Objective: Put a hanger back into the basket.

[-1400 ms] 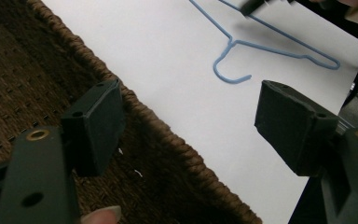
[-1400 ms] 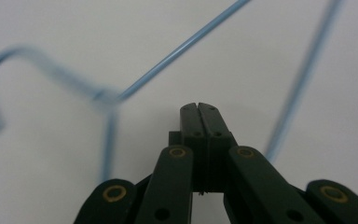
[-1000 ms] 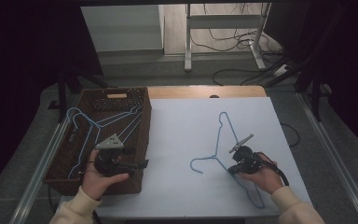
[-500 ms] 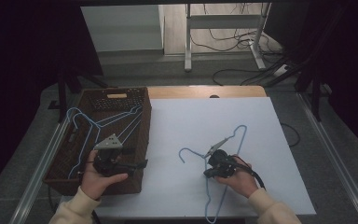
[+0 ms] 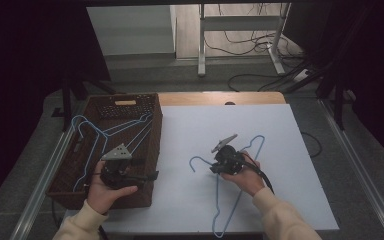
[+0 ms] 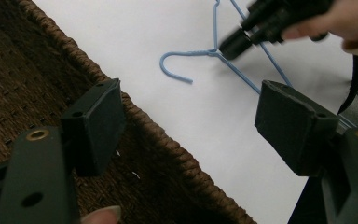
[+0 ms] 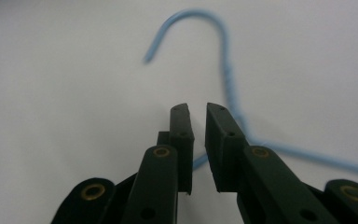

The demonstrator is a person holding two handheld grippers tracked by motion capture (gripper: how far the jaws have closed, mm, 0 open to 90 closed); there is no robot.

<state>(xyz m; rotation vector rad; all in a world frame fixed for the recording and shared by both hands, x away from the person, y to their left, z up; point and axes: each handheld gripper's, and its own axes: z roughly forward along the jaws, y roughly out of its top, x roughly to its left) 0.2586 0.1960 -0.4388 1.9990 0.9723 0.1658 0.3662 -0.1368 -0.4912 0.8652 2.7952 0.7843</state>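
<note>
Thin light-blue wire hanger flat on the white tabletop, hook pointing toward the brown woven wicker basket. Right gripper at the hanger's neck, tipped down along the wire, black jaws just parted a slit, wire passing beneath, no pinch visible. Right hand angled in from the lower right, cream sleeve behind. Left gripper spread wide over the basket's near rim, nothing between. More blue hangers inside the basket.
</note>
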